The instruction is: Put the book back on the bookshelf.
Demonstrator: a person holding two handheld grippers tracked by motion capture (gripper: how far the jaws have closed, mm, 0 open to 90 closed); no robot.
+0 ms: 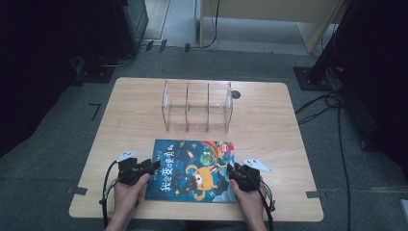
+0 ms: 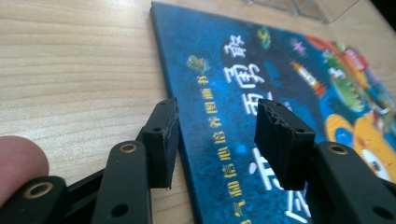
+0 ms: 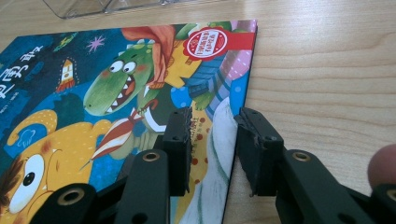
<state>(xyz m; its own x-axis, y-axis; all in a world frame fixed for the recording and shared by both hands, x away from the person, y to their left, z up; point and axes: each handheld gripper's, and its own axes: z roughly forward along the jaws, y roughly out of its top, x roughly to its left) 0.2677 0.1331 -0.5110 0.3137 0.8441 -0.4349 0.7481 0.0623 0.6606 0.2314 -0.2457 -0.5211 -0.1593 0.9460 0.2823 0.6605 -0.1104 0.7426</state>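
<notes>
A picture book (image 1: 192,171) is found lying flat on the wooden table (image 1: 269,120), cover up, near the middle of the near edge. Behind it, toward the far edge, a clear three-compartment organiser (image 1: 197,107) is seen standing upright, just apart from the book.

The left tool (image 1: 153,167) is held at the book's left edge. In the left gripper view the left tool (image 2: 217,133) is seen with one jaw over the bare table and the other over the cover, the spine edge lying between them; a gap is visible on both sides, so the jaws are recorded as apart, not clamped.

The right tool (image 1: 233,169) is held at the book's right edge. In the right gripper view the right tool (image 3: 215,140) straddles that edge (one jaw on the cover side, one on the table side). Whether the pads press on the book cannot be told; a narrow gap appears to remain.
</notes>
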